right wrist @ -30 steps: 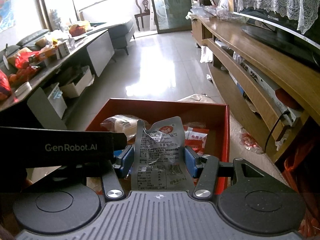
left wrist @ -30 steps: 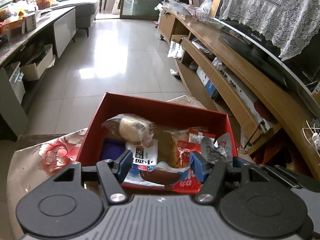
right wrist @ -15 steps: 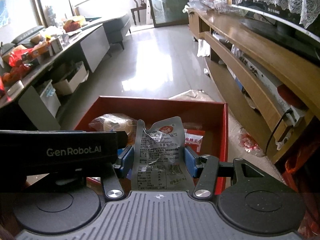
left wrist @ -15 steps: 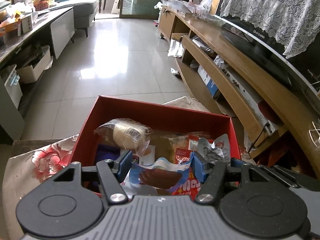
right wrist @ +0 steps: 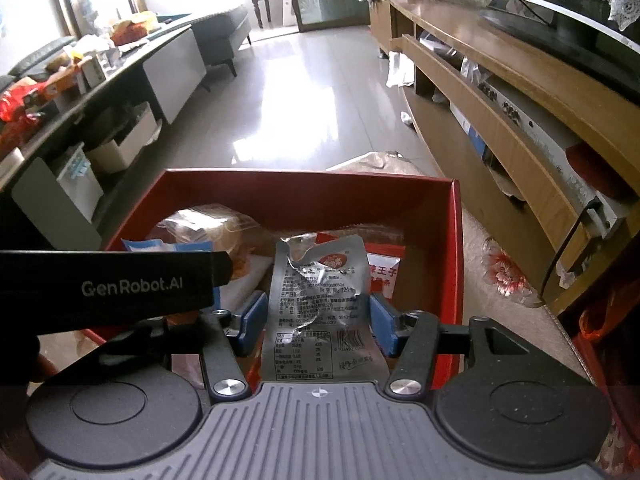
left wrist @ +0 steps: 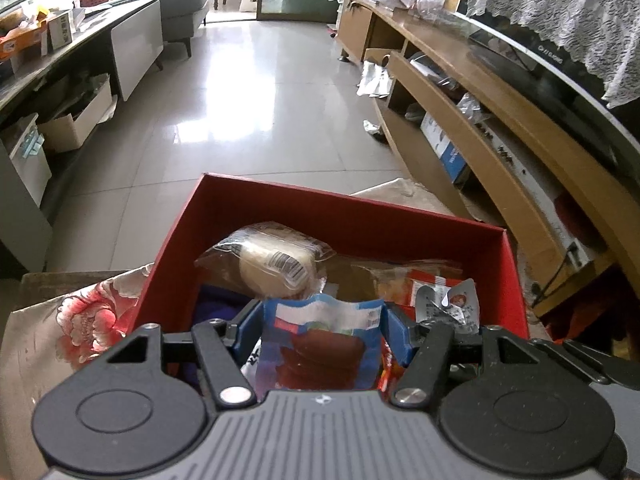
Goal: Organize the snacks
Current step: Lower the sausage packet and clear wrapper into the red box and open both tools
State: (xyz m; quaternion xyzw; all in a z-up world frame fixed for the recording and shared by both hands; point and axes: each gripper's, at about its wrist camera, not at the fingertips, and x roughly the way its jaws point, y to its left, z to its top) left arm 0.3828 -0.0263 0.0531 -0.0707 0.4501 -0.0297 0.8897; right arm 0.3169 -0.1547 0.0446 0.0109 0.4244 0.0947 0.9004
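Left gripper point(left wrist: 323, 330) clamped a blue snack packet point(left wrist: 326, 344); right gripper point(right wrist: 318, 320) clamped a silver pouch point(right wrist: 320, 304), both over the red box point(right wrist: 312, 196) near edge.

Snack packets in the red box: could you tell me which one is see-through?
The clear bun wrapper at the box's far left, pale round bun visible inside; the blue packet and silver pouch are opaque.
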